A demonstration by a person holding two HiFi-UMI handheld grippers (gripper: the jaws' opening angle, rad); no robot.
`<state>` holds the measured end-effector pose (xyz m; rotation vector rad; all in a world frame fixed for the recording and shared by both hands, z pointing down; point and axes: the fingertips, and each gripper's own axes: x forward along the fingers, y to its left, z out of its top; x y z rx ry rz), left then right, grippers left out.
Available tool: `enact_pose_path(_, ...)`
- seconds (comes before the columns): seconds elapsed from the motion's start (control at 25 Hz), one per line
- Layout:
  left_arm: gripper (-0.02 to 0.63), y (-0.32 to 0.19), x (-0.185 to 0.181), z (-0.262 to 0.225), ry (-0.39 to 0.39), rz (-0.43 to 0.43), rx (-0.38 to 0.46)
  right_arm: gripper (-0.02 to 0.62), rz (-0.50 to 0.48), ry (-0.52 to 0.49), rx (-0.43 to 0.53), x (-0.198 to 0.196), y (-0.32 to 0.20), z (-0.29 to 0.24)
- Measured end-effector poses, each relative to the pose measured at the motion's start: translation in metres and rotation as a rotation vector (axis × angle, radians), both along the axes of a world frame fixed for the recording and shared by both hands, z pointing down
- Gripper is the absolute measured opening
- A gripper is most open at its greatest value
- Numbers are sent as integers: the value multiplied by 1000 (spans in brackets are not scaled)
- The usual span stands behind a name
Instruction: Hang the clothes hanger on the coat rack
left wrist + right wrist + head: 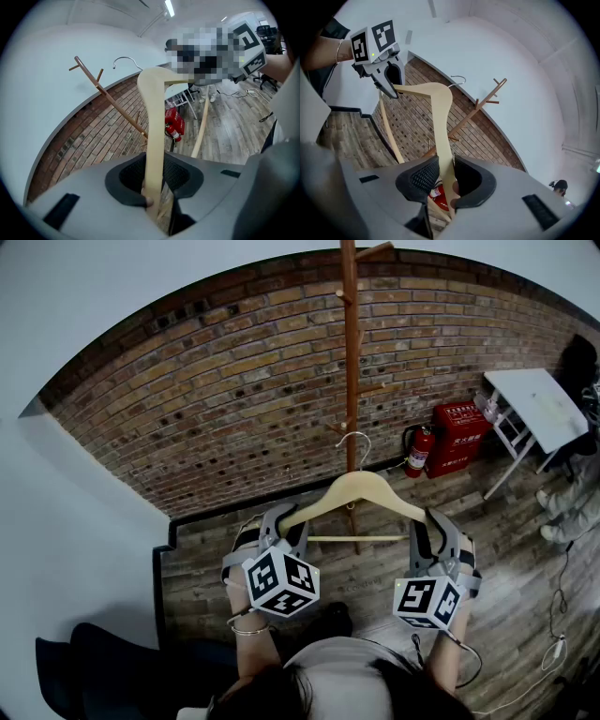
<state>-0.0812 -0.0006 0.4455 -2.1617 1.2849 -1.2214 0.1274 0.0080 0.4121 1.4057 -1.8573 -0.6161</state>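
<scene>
My left gripper (281, 524) pinches the left arm of the wooden clothes hanger (354, 487), and my right gripper (434, 532) pinches its right arm. Both gripper views show the pads pressed on the wood. The hanger's long axis runs across between them, roughly level, with its metal hook (353, 440) pointing away from me toward the coat rack (351, 343). In the head view the hook overlaps the rack's pole, but the gripper views show it apart from the pegs, in front of the brick wall (206, 409).
</scene>
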Motion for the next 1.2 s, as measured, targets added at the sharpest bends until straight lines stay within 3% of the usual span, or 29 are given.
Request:
enact_pose_path(0.32, 98, -13, -9, -8, 16, -10, 5, 120, 9, -28, 12, -11, -14, 1)
enact_pose_path(1.2, 98, -72, -35, -19, 23, 68, 42, 120, 81, -12, 50, -38, -56, -13)
